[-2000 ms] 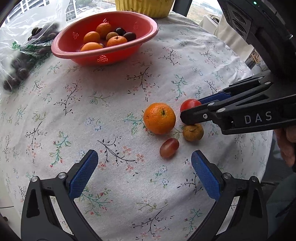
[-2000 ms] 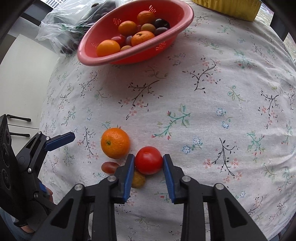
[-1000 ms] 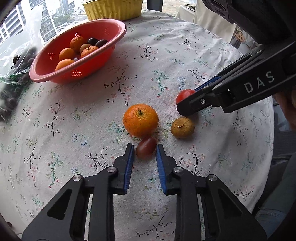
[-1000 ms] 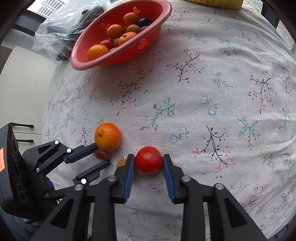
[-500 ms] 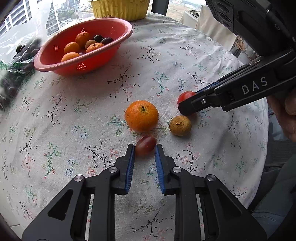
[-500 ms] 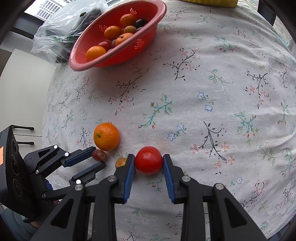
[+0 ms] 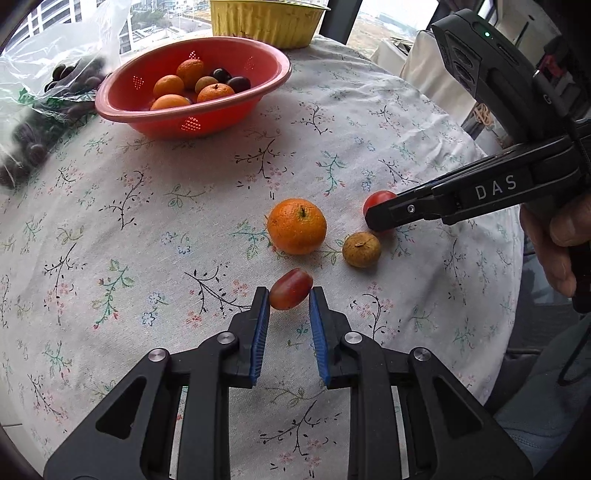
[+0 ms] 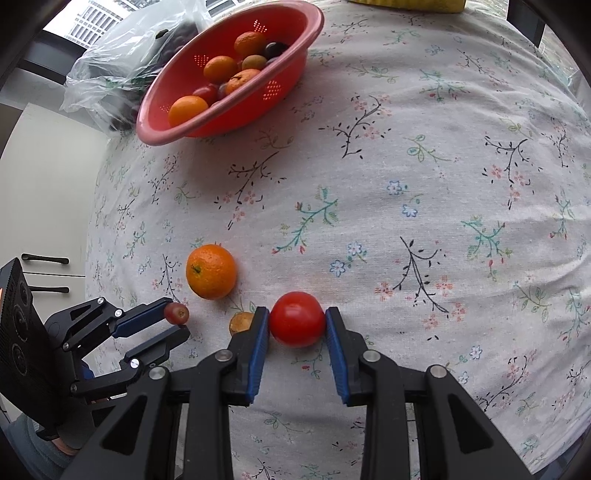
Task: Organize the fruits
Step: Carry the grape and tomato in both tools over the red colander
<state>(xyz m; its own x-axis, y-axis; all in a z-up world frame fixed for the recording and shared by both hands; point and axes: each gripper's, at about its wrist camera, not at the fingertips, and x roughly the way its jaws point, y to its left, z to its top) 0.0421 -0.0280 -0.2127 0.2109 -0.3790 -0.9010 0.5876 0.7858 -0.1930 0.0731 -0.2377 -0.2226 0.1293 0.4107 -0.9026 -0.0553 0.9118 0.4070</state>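
Note:
My left gripper (image 7: 289,299) is shut on a small red grape (image 7: 290,283), held just above the flowered tablecloth; the right wrist view shows the same grape (image 8: 176,313) between the left gripper's blue pads. My right gripper (image 8: 297,320) is shut on a red tomato (image 8: 297,319); in the left wrist view this tomato (image 7: 376,199) peeks out behind the right gripper's tip. An orange (image 7: 296,226) and a small brown fruit (image 7: 361,249) lie on the cloth between the two grippers. A red colander bowl (image 7: 236,107) at the far side holds several fruits.
A clear plastic bag of dark grapes (image 7: 33,110) lies left of the bowl. A yellow container (image 7: 266,18) stands behind the bowl. A hand (image 7: 565,236) grips the right tool near the table's right edge. Open cloth (image 8: 443,184) spreads to the right.
My left gripper closed on the grape and lifted it slightly off the cloth, away from the orange. My right gripper stayed still with the tomato.

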